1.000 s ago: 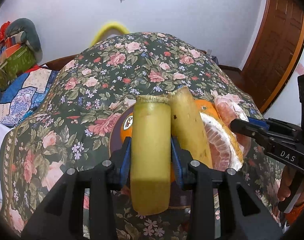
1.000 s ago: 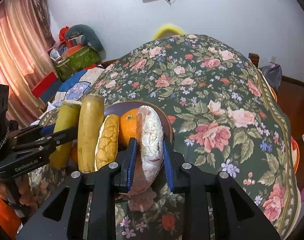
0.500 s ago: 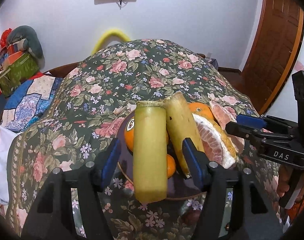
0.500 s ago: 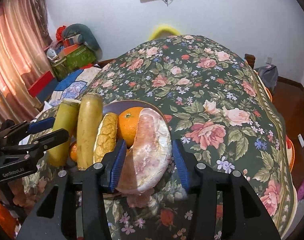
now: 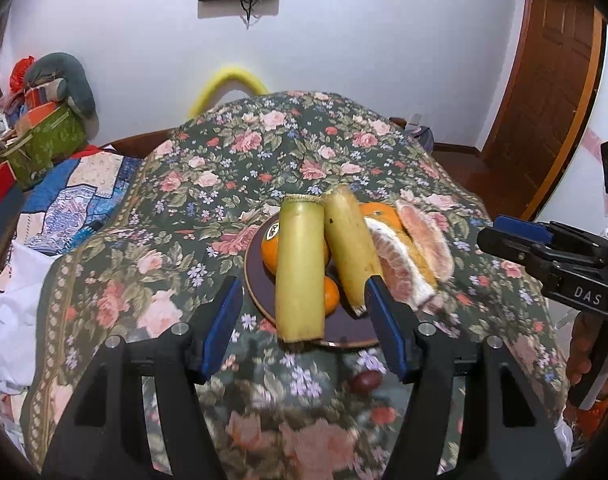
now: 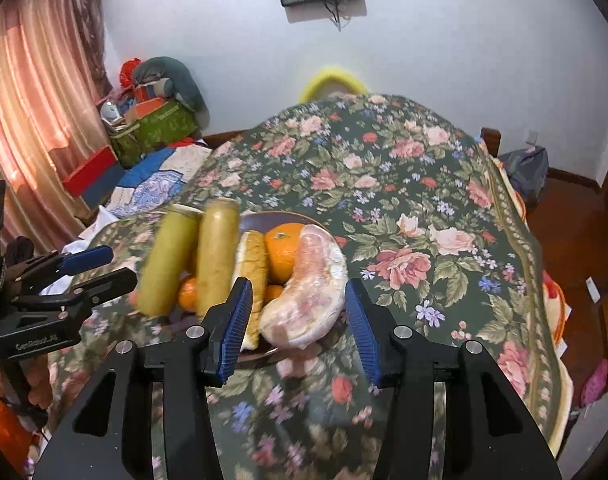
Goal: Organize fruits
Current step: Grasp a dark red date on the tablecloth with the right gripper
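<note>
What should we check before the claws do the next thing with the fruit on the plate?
1. Left claw open and holding nothing: ok.
2. Right claw open and holding nothing: ok.
3. Green stalk piece resting on the plate, leaning on the orange: ok.
4. Pink pomelo wedge on the plate: ok, though it lies at the near rim.
5. Pile steady: cannot tell; the pieces lean on each other.
6. Small dark fruit on the tablecloth, off the plate: not ok.
</note>
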A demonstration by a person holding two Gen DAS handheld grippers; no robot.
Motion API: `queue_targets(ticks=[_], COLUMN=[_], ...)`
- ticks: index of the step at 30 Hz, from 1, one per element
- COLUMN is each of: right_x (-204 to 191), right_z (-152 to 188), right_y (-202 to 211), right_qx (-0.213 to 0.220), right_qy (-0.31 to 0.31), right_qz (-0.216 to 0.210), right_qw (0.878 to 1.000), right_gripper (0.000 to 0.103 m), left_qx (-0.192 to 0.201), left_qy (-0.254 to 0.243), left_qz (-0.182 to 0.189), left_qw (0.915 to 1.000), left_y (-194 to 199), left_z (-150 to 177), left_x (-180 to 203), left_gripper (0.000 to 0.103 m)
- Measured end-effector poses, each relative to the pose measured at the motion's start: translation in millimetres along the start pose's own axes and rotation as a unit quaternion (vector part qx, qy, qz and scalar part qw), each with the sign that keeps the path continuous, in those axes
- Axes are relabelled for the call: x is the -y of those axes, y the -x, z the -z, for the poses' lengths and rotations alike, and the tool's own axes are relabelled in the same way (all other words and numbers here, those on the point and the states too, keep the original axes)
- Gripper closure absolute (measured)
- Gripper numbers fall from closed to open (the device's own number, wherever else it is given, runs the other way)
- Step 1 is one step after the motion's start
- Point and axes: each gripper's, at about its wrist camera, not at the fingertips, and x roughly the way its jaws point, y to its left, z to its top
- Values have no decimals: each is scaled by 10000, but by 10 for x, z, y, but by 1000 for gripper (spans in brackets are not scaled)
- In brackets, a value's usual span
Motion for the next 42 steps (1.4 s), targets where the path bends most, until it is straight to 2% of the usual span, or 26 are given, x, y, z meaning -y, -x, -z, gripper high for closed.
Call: queue_targets(ticks=[8, 15, 18, 30, 42], right_x=[-274, -505, -553, -629, -691], right_z=[136, 338, 438, 779, 1036], right_y=[409, 587, 610, 243, -101], right_qx=[211, 144, 79, -482, -967], right_qy=[118, 432, 444, 429, 515], right_qz=[-76, -23, -36, 40, 51], right_qw=[9997, 9990, 9990, 9979, 9940], right_gripper=[58, 58, 58, 55, 55], left_qx=[67, -47, -75, -319, -588], left_qy=[-24, -31, -2, 23, -27], left_qz=[77, 94, 102, 225, 118], left_qw=[9999, 9999, 9999, 9992, 9982], left_y=[415, 635, 691, 617, 400], left_z=[153, 368, 451, 763, 892], left_x=[100, 106, 92, 80, 30], left_gripper=[39, 38, 33, 30, 30])
